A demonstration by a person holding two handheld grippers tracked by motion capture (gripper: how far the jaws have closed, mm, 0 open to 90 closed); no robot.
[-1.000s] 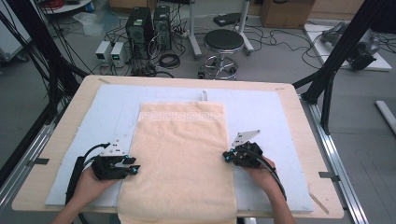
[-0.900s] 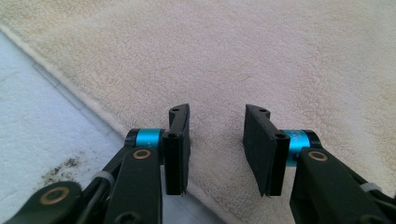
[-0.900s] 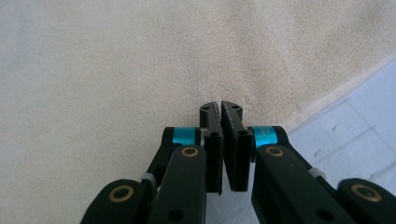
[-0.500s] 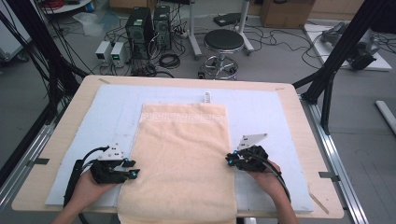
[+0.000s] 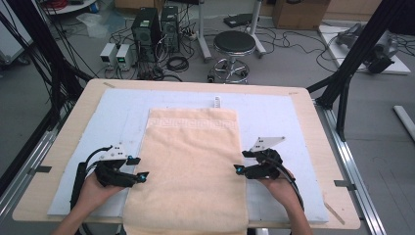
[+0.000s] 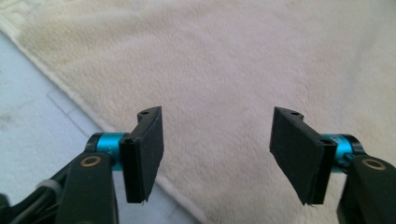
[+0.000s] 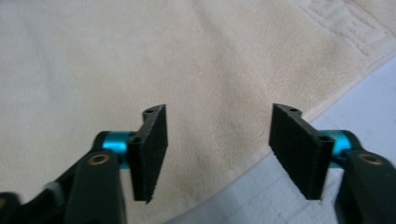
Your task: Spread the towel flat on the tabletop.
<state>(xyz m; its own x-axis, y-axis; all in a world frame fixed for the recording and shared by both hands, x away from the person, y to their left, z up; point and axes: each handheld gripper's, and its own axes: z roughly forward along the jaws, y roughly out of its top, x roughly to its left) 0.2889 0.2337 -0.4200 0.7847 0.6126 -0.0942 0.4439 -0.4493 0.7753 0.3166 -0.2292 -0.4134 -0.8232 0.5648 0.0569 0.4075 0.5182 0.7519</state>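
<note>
Both pairs of jaws stand apart with nothing between them: the left gripper [image 5: 140, 175] and the right gripper [image 5: 238, 169] have both just been opening, and each now hangs released over the cream towel [image 5: 191, 166]. A second ago both grippers sat at the towel's long edges in much the same spots; since then the left one has slid a little toward the near end of the towel, while the right one has hardly shifted. The towel itself lies as flat as before, its patterned border at the far end and its near end drooping over the table's [image 5: 313, 122] front edge.

The high view gives the whole layout: the towel lies lengthwise down the middle of the pale blue mat [image 5: 122, 110], with the left gripper at its left edge and the right gripper at its right edge, both about level with its near half. The left gripper view [image 6: 219, 149] shows the towel's hemmed edge running under the jaws, mat beside it. The right gripper view [image 7: 217, 149] shows the same for the opposite edge, plus a corner of the woven border pattern [image 7: 345, 21] farther up the towel.
</note>
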